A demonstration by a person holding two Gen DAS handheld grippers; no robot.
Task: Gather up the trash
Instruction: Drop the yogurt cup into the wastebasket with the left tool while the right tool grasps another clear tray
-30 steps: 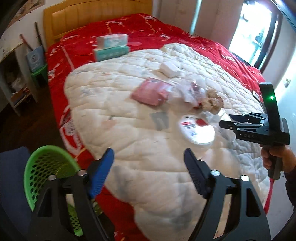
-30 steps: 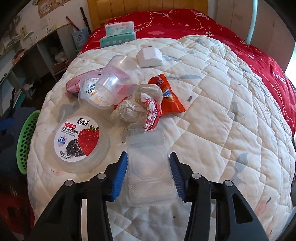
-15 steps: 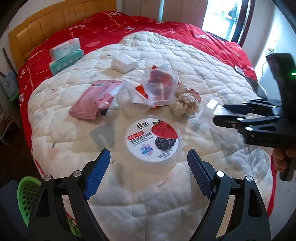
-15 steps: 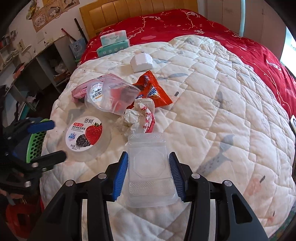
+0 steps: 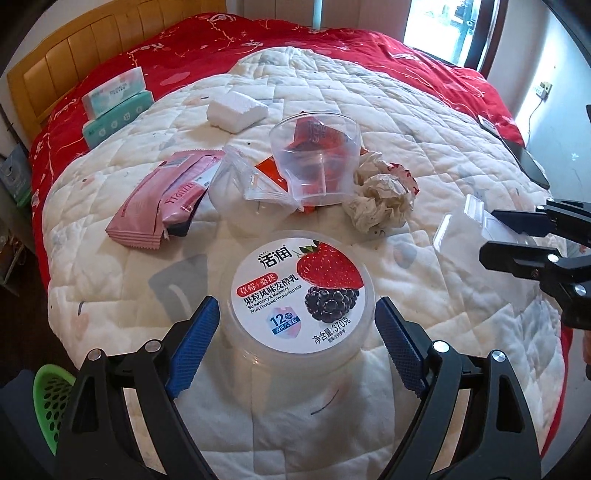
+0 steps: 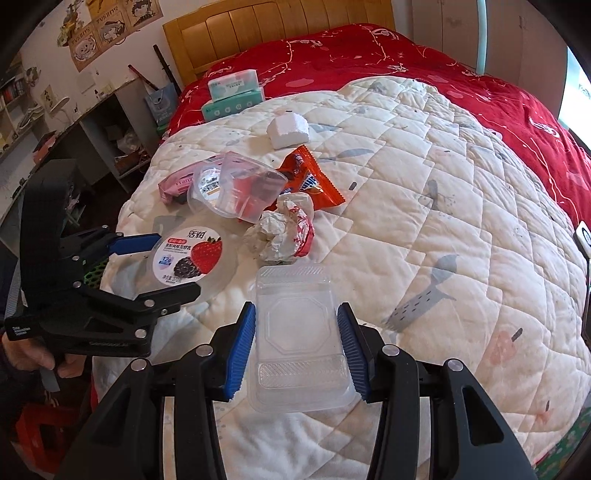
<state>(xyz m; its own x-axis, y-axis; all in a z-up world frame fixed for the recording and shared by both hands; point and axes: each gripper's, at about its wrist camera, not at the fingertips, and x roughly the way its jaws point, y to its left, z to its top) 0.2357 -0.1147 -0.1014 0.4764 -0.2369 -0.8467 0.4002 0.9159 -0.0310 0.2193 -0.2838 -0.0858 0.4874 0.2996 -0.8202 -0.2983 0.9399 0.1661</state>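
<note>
Trash lies scattered across a white quilt (image 5: 424,140) spread over a red-covered bed (image 6: 369,55), with two hand-held tools at work above it. The left tool (image 5: 297,332) stands wide, its blue pads on either side of a round yogurt tub (image 5: 299,291) with a strawberry-and-mulberry label; a narrow gap shows at each pad, so the tub sits between them ungripped, resting on the quilt near the bed's edge. The jaws have just been opening further with the tub coming between them. The right tool (image 6: 297,343) is clamped on a clear plastic clamshell tray (image 6: 299,339), both blue pads pressed to its long sides, the tray held just above the quilt. Beyond the tub lie a crumpled paper wrapper (image 5: 380,195), a clear plastic cup (image 5: 314,158) tipped on its side over an orange snack packet (image 6: 314,181), a pink packet (image 5: 162,195), and a white foam block (image 5: 236,110). Two tissue packs (image 5: 114,99) sit stacked on the red cover near the wooden headboard (image 6: 273,26). A green mesh basket (image 5: 51,395) shows at the bedside, low in the left view. A hand (image 6: 33,358) grips the left tool's handle.
</note>
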